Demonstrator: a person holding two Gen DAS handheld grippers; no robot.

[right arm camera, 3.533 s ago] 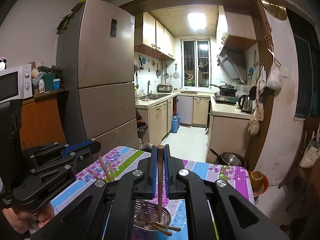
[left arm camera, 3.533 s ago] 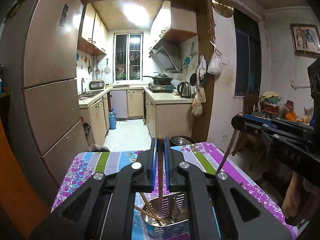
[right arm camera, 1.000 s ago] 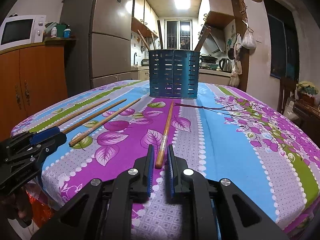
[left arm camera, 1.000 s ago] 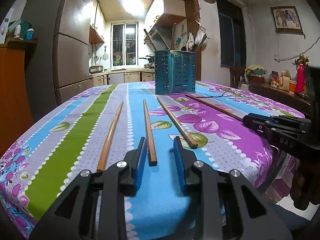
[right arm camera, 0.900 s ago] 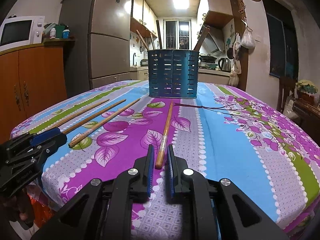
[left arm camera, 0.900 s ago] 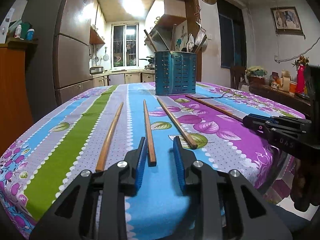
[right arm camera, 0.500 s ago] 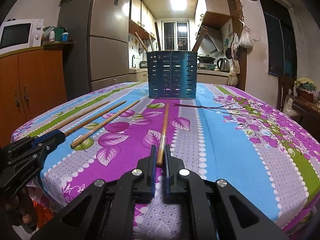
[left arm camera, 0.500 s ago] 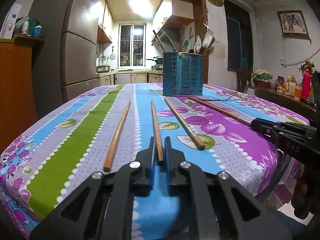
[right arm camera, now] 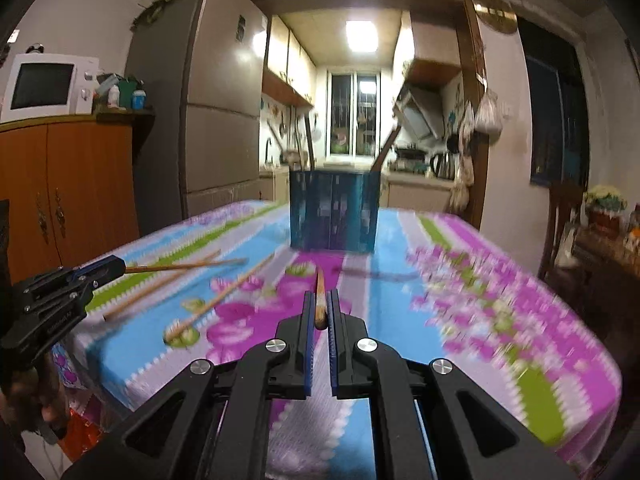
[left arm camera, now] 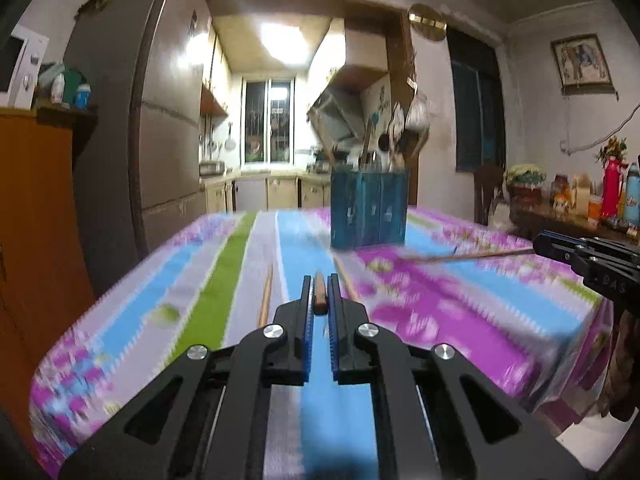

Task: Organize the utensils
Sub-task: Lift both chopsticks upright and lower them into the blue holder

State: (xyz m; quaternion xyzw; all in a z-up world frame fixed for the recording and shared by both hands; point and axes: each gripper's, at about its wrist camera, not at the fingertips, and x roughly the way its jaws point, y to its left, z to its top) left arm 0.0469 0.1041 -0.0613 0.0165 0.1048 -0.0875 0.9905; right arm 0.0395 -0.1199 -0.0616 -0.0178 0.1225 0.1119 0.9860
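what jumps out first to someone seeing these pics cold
The blue holder stands out first, upright at the far end of the bright striped floral tablecloth with handles poking out of it. Nearer, each hand-held gripper is shut on a wooden chopstick: the left and the right. Two more chopsticks lie loose on the cloth's left side.

Both my cameras sit low, just above the surface [left arm camera: 248,240], and look forward toward the kitchen. Both see the blue holder [left arm camera: 368,210] far ahead. Each also sees my other hand-held gripper at its side.
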